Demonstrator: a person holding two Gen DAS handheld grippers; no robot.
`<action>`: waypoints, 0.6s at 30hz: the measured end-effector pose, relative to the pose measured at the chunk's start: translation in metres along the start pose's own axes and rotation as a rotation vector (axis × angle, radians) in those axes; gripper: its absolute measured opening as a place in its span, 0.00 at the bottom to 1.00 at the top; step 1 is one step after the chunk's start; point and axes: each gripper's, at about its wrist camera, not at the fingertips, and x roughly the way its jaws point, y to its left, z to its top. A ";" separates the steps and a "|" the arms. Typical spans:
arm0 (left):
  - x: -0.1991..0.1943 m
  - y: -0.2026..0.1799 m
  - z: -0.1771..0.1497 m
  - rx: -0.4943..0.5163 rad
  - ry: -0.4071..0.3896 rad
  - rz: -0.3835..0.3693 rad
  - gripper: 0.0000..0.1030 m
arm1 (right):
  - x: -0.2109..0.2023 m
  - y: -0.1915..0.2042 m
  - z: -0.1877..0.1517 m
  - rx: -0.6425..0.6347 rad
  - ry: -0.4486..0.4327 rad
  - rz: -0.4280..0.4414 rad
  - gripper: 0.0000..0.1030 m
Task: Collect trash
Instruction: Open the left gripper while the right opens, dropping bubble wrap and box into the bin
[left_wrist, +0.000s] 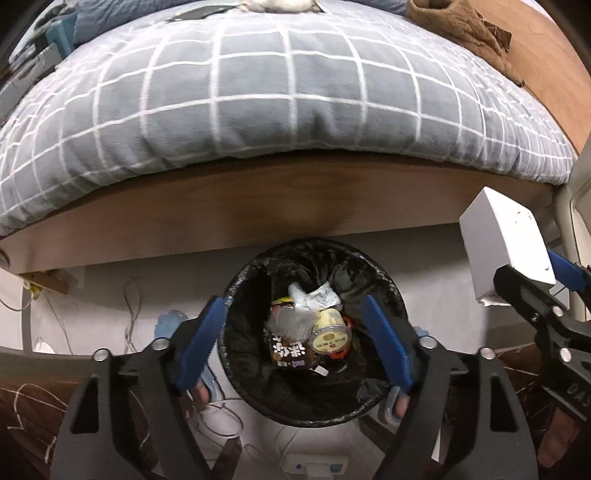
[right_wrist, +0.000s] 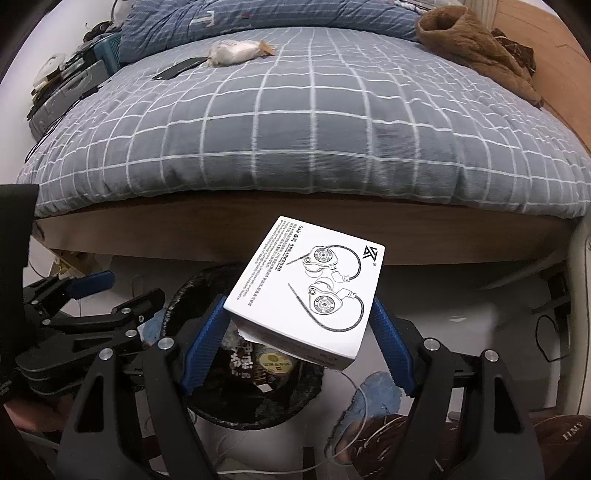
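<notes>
My left gripper (left_wrist: 295, 339) hangs over the bin (left_wrist: 314, 410), jaws spread wide with nothing between them; wrappers and a cup (left_wrist: 330, 334) lie on the bin's black liner directly below. My right gripper (right_wrist: 299, 343) has its pads clamped on the two sides of a white box (right_wrist: 306, 284), printed face up. The box sits tilted above the bin's right rim, in front of the bed (right_wrist: 295, 122) edge.
</notes>
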 end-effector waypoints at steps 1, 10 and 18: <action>-0.003 0.004 0.000 -0.003 -0.006 0.005 0.82 | 0.001 0.005 0.001 -0.006 0.001 0.007 0.71; -0.019 0.047 -0.002 -0.045 -0.046 0.049 0.94 | 0.007 0.052 0.008 -0.079 0.004 0.054 0.72; -0.027 0.072 -0.001 -0.082 -0.057 0.064 0.94 | 0.014 0.077 0.015 -0.107 0.013 0.074 0.72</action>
